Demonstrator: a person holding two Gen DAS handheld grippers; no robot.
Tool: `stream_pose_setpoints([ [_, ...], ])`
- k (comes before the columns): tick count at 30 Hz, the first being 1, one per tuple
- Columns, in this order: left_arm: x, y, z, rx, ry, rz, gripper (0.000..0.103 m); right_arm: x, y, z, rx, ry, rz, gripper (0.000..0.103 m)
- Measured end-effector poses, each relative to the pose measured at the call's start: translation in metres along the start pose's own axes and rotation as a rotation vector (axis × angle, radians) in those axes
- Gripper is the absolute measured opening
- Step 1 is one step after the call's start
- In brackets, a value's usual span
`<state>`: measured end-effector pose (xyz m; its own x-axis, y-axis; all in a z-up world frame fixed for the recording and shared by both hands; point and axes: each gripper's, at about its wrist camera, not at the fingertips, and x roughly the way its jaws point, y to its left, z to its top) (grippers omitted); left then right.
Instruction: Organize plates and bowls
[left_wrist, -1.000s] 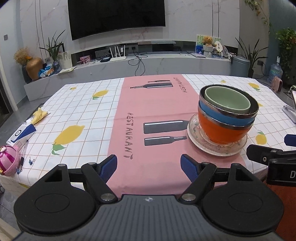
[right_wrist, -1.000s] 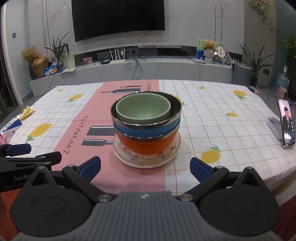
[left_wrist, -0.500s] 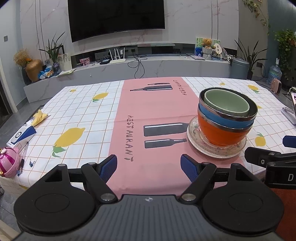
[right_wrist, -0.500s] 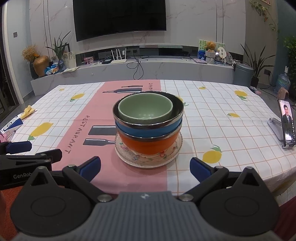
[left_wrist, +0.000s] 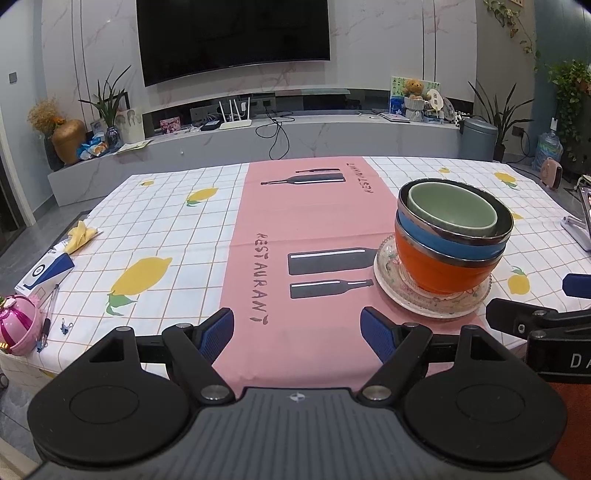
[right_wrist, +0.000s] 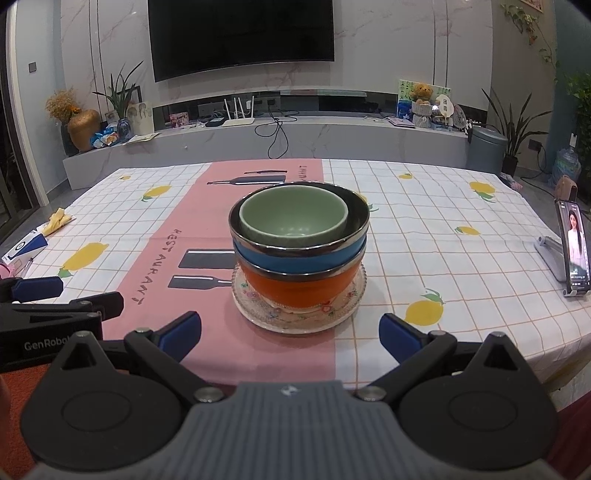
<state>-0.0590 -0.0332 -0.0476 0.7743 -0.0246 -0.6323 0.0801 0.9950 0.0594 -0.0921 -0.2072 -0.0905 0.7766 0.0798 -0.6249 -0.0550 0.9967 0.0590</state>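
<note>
A stack stands on the pink strip of the tablecloth: a floral glass plate (right_wrist: 255, 312) at the bottom, an orange bowl (right_wrist: 295, 290), a blue steel-rimmed bowl (right_wrist: 295, 260), and a small green bowl (right_wrist: 293, 218) nested on top. In the left wrist view the plate (left_wrist: 391, 291), orange bowl (left_wrist: 436, 267), blue bowl (left_wrist: 443, 242) and green bowl (left_wrist: 452, 208) sit at right. My left gripper (left_wrist: 297, 332) is open and empty, left of the stack. My right gripper (right_wrist: 290, 332) is open and empty, just in front of the stack.
A phone on a stand (right_wrist: 572, 253) is at the table's right edge. A pink round object (left_wrist: 18, 325), pens, a blue-white box (left_wrist: 44, 273) and a yellow cloth (left_wrist: 83, 234) lie at the left edge. The left gripper (right_wrist: 33, 290) shows at left in the right wrist view.
Both grippers have drawn back a little toward the near table edge and risen slightly. The stack has not moved. Both stay open.
</note>
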Motion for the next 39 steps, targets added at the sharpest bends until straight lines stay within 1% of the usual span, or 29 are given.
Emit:
stream_pose_setpoints([
  [39, 0.0002, 0.0016, 0.0004, -0.006, 0.01, -0.002, 0.091, 0.0, 0.0012, -0.0002, -0.003, 0.001, 0.002, 0.1],
])
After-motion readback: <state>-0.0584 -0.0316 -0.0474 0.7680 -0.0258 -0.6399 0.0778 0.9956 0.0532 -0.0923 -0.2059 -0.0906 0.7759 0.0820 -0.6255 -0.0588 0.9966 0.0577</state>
